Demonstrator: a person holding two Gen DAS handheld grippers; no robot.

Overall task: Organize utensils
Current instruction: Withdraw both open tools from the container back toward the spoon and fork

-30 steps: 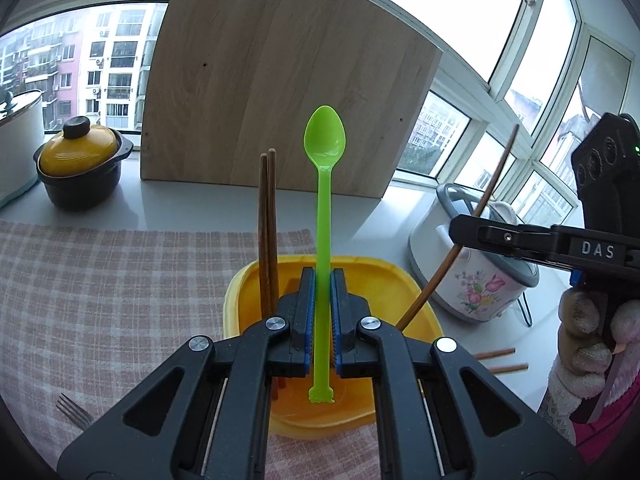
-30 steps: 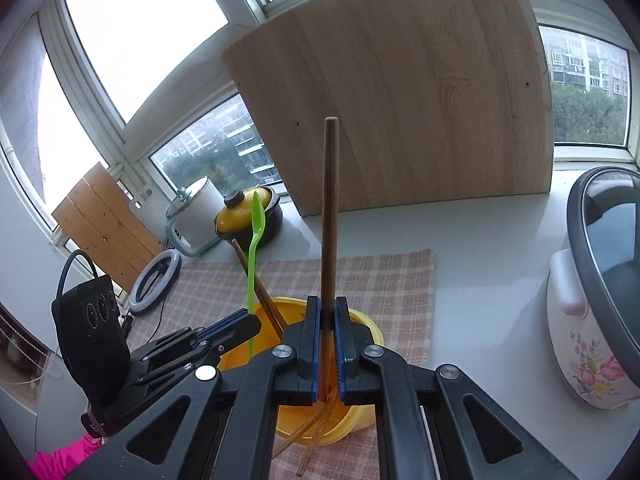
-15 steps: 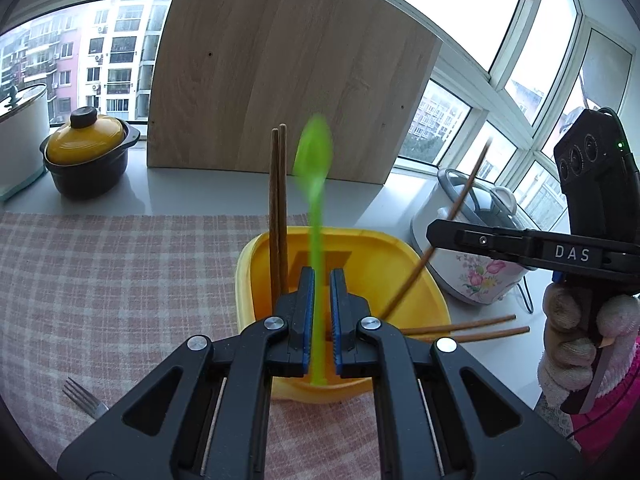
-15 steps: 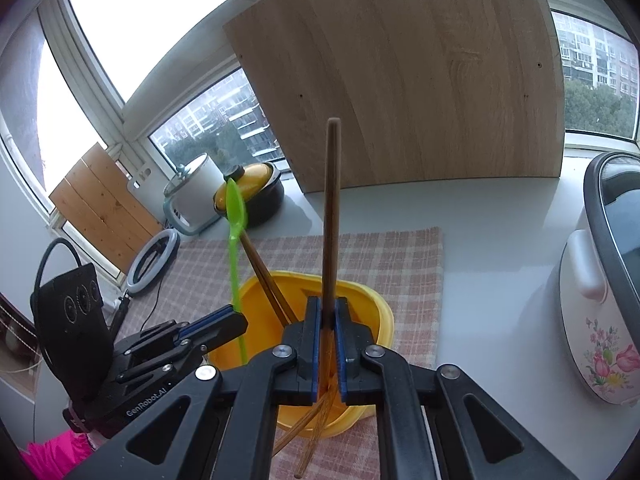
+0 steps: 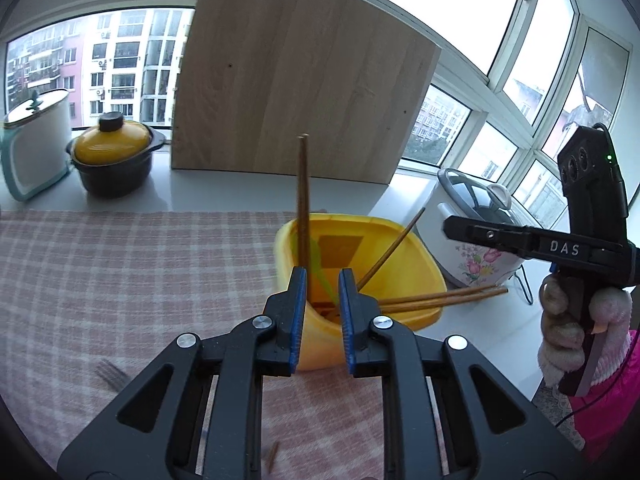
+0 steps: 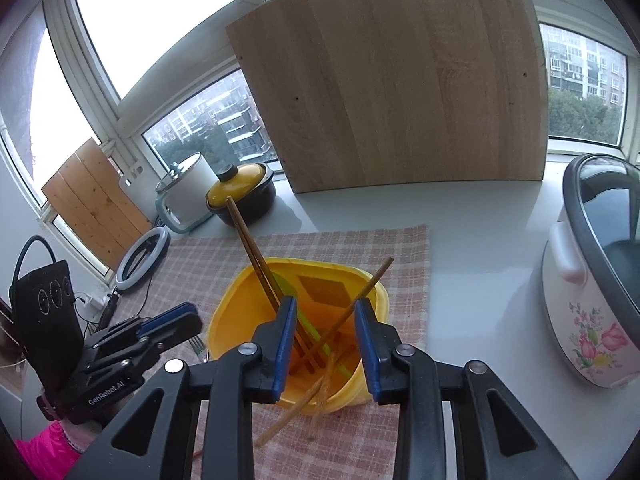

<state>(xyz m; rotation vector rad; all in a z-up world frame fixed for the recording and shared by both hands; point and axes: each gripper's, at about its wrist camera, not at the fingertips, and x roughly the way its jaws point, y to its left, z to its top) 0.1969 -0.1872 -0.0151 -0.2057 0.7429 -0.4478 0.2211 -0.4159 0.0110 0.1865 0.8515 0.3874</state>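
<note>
A yellow plastic bin (image 5: 416, 256) (image 6: 236, 312) stands on the checked cloth. Brown chopsticks (image 5: 303, 200) (image 6: 250, 240) lean inside it, and a pair of chopsticks (image 5: 440, 296) lies across its rim. A green spoon (image 5: 320, 268) (image 6: 292, 300) lies slanted inside the bin. My left gripper (image 5: 322, 280) is open and empty, just in front of the bin. My right gripper (image 6: 326, 312) is open and empty above the bin; one chopstick (image 6: 356, 304) slants between its fingers, untouched. The right gripper also shows in the left wrist view (image 5: 480, 232).
A metal fork (image 5: 110, 374) (image 6: 198, 346) lies on the checked cloth (image 5: 120, 272) left of the bin. A yellow-lidded black pot (image 5: 114, 160), a white kettle (image 5: 34, 140), a leaning wooden board (image 5: 296, 92) and a flowered rice cooker (image 6: 592, 280) stand around.
Both grippers opened. The green spoon dropped from the left gripper into the bin, and the chopstick left the right gripper and now leans in the bin. Both grippers drew back slightly.
</note>
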